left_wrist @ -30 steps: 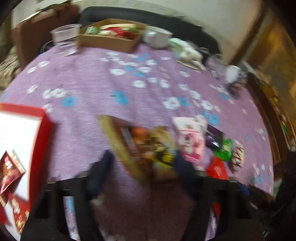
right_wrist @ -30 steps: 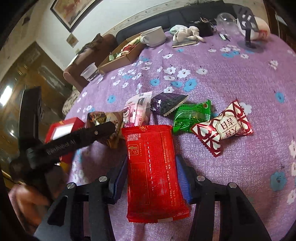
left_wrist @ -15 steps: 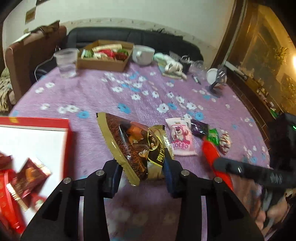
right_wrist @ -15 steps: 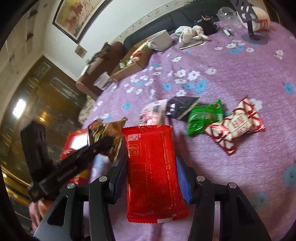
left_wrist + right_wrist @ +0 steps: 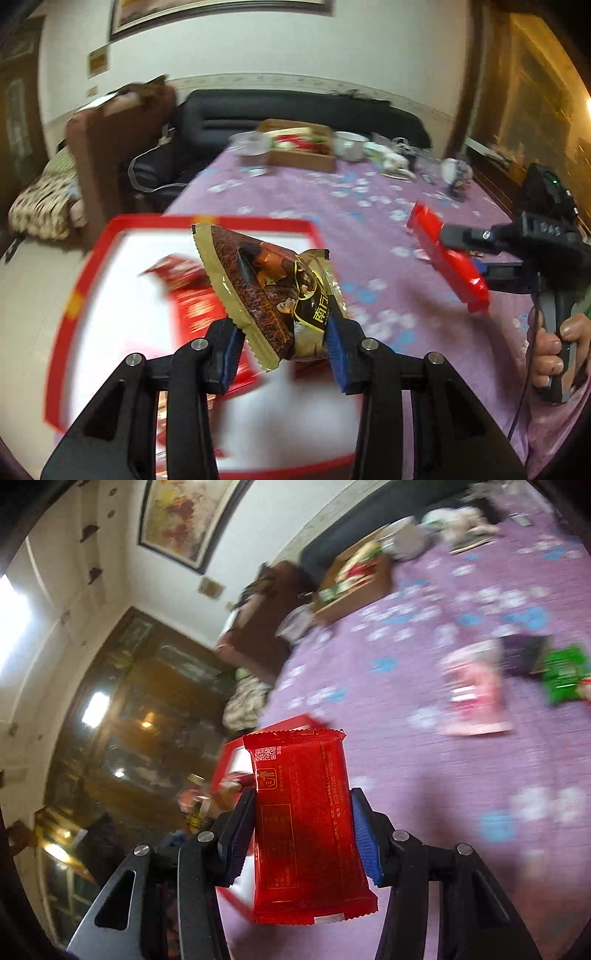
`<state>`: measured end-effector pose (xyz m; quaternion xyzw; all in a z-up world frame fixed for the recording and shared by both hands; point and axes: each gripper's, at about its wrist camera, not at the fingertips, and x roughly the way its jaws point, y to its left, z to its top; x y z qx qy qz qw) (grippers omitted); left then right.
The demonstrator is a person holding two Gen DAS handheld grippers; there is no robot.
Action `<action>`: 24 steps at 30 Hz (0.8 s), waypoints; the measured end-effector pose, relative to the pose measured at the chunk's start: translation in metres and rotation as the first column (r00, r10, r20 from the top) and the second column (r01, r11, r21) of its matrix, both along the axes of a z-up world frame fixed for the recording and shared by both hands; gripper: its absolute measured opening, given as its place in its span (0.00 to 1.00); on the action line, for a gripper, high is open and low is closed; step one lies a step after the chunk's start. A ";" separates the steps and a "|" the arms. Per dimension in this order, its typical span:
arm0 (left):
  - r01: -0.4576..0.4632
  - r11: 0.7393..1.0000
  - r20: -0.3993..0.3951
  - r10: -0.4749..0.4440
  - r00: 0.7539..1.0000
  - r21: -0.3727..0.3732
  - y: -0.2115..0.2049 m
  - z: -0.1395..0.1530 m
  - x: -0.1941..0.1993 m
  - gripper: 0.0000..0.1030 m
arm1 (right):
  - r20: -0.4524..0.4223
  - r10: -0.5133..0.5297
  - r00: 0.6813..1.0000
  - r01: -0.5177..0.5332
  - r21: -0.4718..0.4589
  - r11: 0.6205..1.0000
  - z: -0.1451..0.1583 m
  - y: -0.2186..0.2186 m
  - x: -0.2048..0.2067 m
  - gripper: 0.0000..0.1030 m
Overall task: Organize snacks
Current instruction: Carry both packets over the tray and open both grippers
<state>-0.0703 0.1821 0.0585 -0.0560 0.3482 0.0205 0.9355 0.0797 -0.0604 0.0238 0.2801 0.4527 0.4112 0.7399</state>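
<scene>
My left gripper (image 5: pixel 282 352) is shut on a gold and brown snack packet (image 5: pixel 273 291) and holds it above the red-rimmed white box (image 5: pixel 70 306), which has red packets (image 5: pixel 192 299) inside. My right gripper (image 5: pixel 303 834) is shut on a flat red snack packet (image 5: pixel 304 830), held in the air; that packet also shows in the left wrist view (image 5: pixel 447 258), to the right of the box. The red box's corner (image 5: pixel 288 723) shows behind the packet in the right wrist view.
On the purple flowered tablecloth (image 5: pixel 406 738) lie a pink packet (image 5: pixel 476 698), a dark purple packet (image 5: pixel 524 653) and a green packet (image 5: pixel 565 672). At the far end stand a cardboard tray of snacks (image 5: pixel 303 147), a plastic cup (image 5: pixel 253 147) and a white mug (image 5: pixel 349 146).
Both grippers have swung left with their packets. The gold packet has gone from over the tablecloth to over the red box. The red packet has risen and come toward the box.
</scene>
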 end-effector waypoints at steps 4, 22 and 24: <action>-0.073 0.997 0.009 0.073 0.997 -0.005 0.036 0.000 -0.020 0.37 | 0.000 0.027 1.000 -0.026 0.119 0.993 0.000 0.040 -0.009 0.49; -0.154 0.986 -0.004 0.155 0.988 0.066 0.066 -0.019 -0.025 0.38 | 0.036 0.082 0.996 -0.084 0.063 0.994 -0.035 0.147 -0.032 0.49; -0.173 0.982 -0.010 0.174 0.985 0.074 0.066 -0.019 -0.024 0.39 | 0.057 0.086 0.995 -0.088 0.040 0.995 -0.033 0.150 -0.034 0.52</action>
